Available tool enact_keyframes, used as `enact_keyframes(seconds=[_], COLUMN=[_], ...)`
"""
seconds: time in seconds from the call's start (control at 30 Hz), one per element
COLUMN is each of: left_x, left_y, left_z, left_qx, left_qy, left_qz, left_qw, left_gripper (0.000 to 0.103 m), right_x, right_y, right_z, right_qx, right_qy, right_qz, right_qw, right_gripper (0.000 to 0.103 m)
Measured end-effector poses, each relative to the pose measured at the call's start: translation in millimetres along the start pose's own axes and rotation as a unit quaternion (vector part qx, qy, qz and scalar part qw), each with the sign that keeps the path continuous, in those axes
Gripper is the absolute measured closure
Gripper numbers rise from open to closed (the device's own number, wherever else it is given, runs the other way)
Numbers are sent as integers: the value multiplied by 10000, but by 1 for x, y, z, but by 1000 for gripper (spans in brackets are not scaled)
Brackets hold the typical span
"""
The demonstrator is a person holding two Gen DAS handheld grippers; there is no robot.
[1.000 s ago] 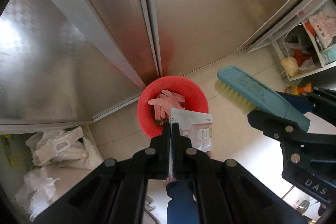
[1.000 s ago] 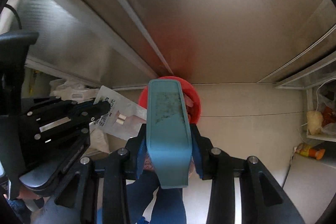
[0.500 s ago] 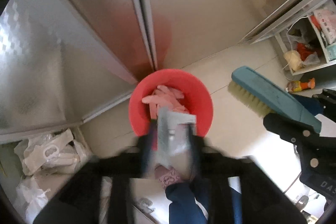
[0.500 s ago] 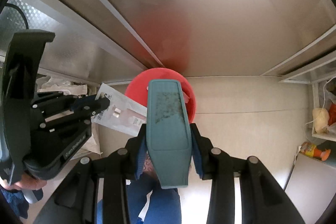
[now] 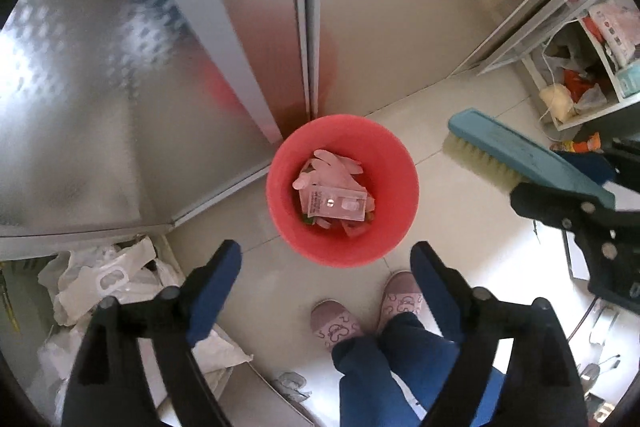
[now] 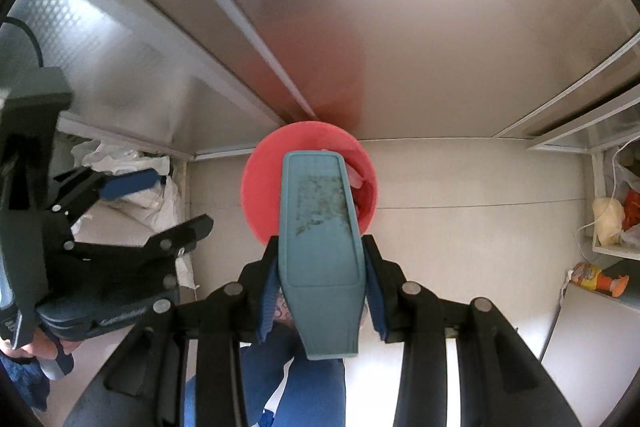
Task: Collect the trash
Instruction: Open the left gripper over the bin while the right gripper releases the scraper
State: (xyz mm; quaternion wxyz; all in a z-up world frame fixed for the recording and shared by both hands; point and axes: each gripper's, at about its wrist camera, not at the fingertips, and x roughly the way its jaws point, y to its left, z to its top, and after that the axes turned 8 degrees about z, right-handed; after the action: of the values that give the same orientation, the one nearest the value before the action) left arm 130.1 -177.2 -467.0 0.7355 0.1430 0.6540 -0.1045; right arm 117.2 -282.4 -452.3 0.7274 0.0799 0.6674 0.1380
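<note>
Left gripper [image 5: 326,267], jaws spread wide and holding nothing, poised above the red bin [image 5: 343,190]. Right gripper [image 6: 320,283], jaws clamped on the handle of a teal scrubbing brush [image 6: 320,227], its pale bristles facing down, held to the right of the bin. The bin stands on the tiled floor [image 5: 460,227] against a stainless-steel cabinet [image 5: 160,67]. Inside lie a flat white sachet [image 5: 334,205] on top of pink gloves [image 5: 332,167]. White plastic bags [image 5: 104,275] sit in a heap near the left gripper. Judged step: one item deposited. The next move probably calls for turning from the bin to locate another piece of trash, perhaps dropping the brush.
</note>
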Motion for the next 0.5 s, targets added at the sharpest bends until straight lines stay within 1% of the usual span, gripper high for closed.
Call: enact_keyframes(seconds=[0.03, 0.13, 0.2, 0.23, 0.33, 0.4, 0.5], left_x=[0, 1, 0, 1, 4, 7, 9], left_y=[3, 14, 21, 24, 34, 38, 41], left_z=[-3, -11, -13, -14, -16, -17, -16], left_qx=[2, -96, -229, -282, -444, -445, -444], left_qy=[17, -40, -108, -121, -135, -136, -128], left_qz=[25, 225, 283, 263, 276, 247, 319], left_qw=[10000, 9997, 9993, 9992, 9985, 9986, 9984], left_gripper=[17, 10, 7, 0, 0, 0, 0], right_x=[2, 12, 19, 22, 31, 34, 37], right_y=[2, 9, 12, 14, 17, 18, 23], right_z=[0, 1, 2, 4, 7, 10, 11], right_qx=[-17, -29, -33, -37, -76, -69, -92], right_qy=[17, 55, 80, 82, 99, 112, 113], right_qz=[11, 23, 36, 35, 31, 41, 3], right_qw=[10000, 10000, 10000, 10000, 9999, 9999, 9999], right_gripper=[68, 68, 68, 68, 68, 68, 68])
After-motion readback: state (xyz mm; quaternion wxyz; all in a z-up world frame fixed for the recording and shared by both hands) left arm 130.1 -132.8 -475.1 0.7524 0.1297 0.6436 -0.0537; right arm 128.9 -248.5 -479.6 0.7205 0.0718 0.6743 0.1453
